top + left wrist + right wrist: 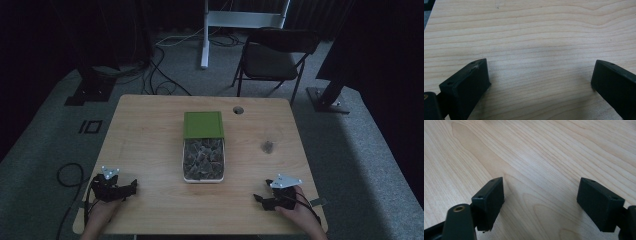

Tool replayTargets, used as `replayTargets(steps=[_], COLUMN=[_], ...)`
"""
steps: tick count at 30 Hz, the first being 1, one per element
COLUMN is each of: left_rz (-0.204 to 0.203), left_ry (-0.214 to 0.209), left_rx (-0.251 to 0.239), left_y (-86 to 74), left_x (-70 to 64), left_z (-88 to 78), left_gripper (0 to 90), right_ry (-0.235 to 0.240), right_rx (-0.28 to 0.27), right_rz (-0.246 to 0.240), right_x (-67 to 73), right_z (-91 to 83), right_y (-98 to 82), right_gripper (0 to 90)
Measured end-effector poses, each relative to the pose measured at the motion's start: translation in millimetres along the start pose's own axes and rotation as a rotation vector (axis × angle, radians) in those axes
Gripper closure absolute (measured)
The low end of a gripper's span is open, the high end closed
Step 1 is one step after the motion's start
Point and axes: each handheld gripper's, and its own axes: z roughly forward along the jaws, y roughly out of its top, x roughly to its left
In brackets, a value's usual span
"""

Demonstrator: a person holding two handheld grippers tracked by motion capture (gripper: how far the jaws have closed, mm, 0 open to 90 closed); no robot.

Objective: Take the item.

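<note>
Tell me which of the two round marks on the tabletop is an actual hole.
The far one, near the table's back edge beside the green lid: a rimmed, dark opening. The nearer mark is a smudgy knot.

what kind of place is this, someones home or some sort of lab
Most likely a lab or recording studio, not a home: a bare wooden table stands on grey carpet amid dark curtains, with cables trailing across the floor, stand bases at the sides and a folding chair behind.

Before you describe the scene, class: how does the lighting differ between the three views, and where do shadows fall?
High view: dim and underexposed, the room beyond the table nearly black. Left gripper view: bright and even, with a soft shadow on the wood between the open left tongs. Right gripper view: equally bright, faint shadows beside the open right tongs.
</note>
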Motion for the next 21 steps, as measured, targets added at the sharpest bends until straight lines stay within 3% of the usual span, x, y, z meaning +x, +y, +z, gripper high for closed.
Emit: replayTargets(steps=[5,14,21], left_rz=[0.000,-0.005,-0.074], left_ry=[0.000,0.006,0.068], left_rx=[0.000,0.002,0.000], left_y=[0.0,0.3,3.0], left_x=[0.0,-0.1,-2.7], left_z=[0.0,0.2,2.7], left_gripper=[2.2,2.2,2.2], right_ry=[-0.021,-0.028,-0.027], right_rx=[0.014,0.016,0.016], right_rz=[0.019,0.023,0.023], right_x=[-0.9,-1.2,-1.2], right_z=[1.2,1.7,1.7], right_y=[0.5,0.6,0.6], right_gripper=[13.8,12.3,12.3])
